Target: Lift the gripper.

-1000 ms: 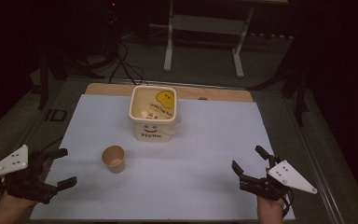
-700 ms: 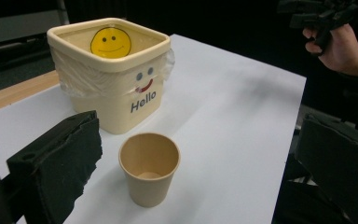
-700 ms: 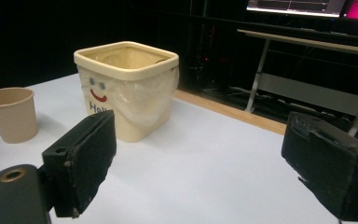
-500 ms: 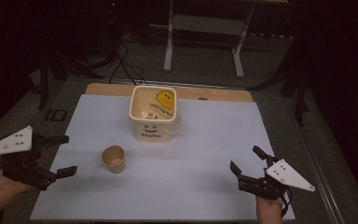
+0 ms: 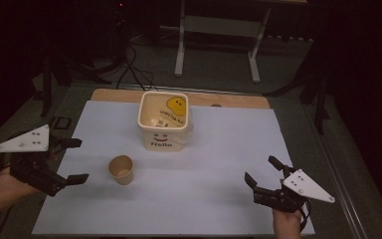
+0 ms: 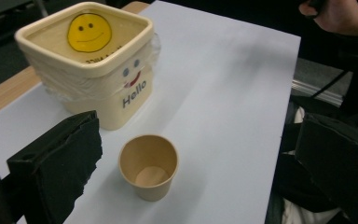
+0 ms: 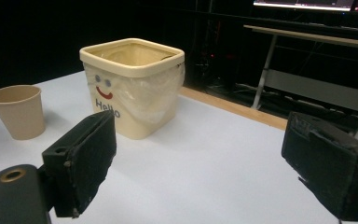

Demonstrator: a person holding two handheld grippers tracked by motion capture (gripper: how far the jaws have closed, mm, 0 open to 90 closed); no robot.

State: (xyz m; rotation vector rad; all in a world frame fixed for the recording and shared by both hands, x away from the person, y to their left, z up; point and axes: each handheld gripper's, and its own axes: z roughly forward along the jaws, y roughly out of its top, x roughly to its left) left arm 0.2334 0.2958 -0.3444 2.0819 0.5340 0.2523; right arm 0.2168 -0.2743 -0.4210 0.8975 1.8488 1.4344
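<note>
While both claws hang apart and empty, this looks like pre-grasp: left claw [image 5: 72, 162] faces the cup [image 5: 121, 169] (upright, just front-left of the bin [image 5: 163, 119]); right claw [image 5: 266, 174] waits well right. Next: close in, straddle cup.

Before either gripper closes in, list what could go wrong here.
1. The paper cup stands empty and upright, apart from the bin. It looks light, so the open left gripper could tip it or crush it by squeezing hard.
2. The cream bin with its loose plastic liner stands just behind the cup; a jaw could snag the liner or nudge the bin.
</note>
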